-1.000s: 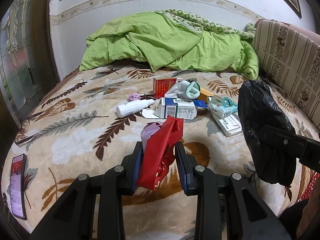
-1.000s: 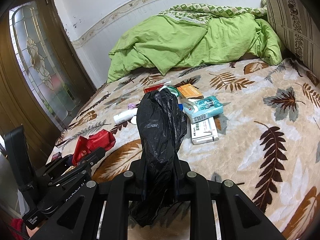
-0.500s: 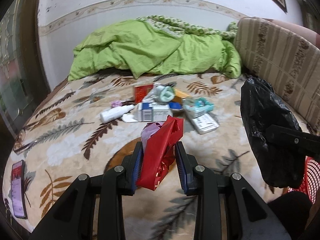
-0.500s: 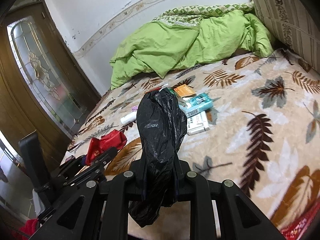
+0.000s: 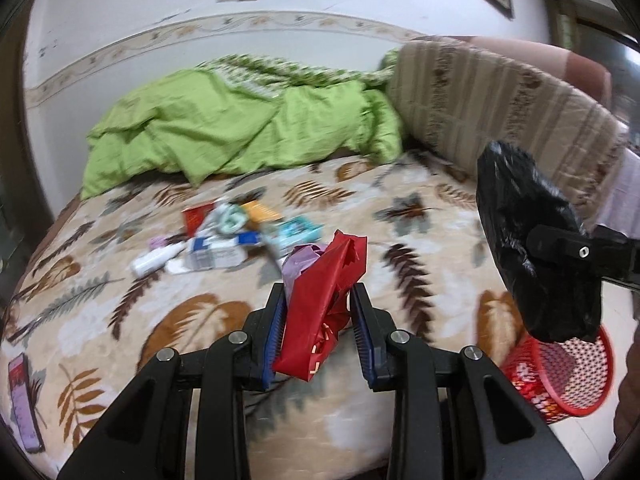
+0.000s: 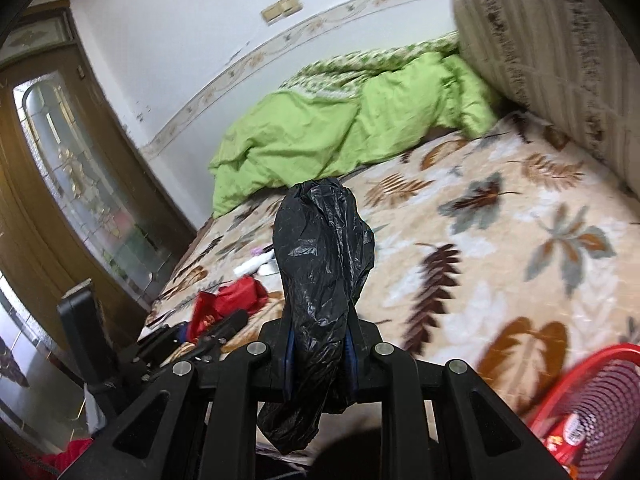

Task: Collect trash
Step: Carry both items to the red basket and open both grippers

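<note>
Trash fills both our grippers: our left gripper (image 5: 319, 312) is clenched on a crumpled red wrapper (image 5: 324, 304) with a bit of lilac plastic, held above the near edge of the leaf-patterned bed (image 5: 420, 240). Our right gripper (image 6: 318, 344) pinches a black plastic bag (image 6: 324, 264). A red mesh basket (image 5: 568, 376) stands on the floor, near right. More litter (image 5: 224, 236) lies mid-bed, before the green duvet (image 5: 240, 136).
</note>
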The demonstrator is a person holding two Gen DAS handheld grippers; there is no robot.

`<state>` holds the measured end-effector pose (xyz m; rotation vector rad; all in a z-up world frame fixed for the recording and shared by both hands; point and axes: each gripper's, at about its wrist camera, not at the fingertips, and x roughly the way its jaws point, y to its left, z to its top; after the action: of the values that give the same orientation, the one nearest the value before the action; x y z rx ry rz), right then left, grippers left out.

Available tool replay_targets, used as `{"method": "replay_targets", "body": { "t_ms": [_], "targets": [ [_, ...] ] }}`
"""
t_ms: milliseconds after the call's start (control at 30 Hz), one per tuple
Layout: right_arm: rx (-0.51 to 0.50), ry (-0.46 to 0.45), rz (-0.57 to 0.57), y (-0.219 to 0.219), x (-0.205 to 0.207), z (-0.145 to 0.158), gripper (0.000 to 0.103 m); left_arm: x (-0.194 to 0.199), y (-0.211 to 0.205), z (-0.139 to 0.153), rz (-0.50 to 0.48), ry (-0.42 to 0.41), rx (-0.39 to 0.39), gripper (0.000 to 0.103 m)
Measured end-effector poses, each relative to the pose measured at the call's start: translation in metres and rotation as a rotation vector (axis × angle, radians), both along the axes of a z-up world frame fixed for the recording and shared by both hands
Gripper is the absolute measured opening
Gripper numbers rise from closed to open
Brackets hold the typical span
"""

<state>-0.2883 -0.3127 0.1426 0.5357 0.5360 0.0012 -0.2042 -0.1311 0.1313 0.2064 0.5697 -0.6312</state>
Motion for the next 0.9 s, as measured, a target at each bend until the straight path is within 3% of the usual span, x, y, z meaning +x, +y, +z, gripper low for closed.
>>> {"method": "replay_targets", "body": {
  "t_ms": [500, 833, 900],
  "targets": [
    [-0.005, 0.072, -0.358, -0.104, -0.139, 0.001, 0.022, -0.067, -0.117, 0.021, -0.386, 0.142, -0.042, 0.031],
    [0.066, 0.147, -0.468, -0.131, -0.179, -0.032, 0.022, -0.117, -0.186, -0.01, -0.575, 0.25, 0.06, 0.033],
    [0.082, 0.168, -0.476, -0.135, -0.18, -0.041, 0.022, -0.12, -0.194, -0.018, -0.598, 0.288, 0.075, 0.038]
  ]
}}
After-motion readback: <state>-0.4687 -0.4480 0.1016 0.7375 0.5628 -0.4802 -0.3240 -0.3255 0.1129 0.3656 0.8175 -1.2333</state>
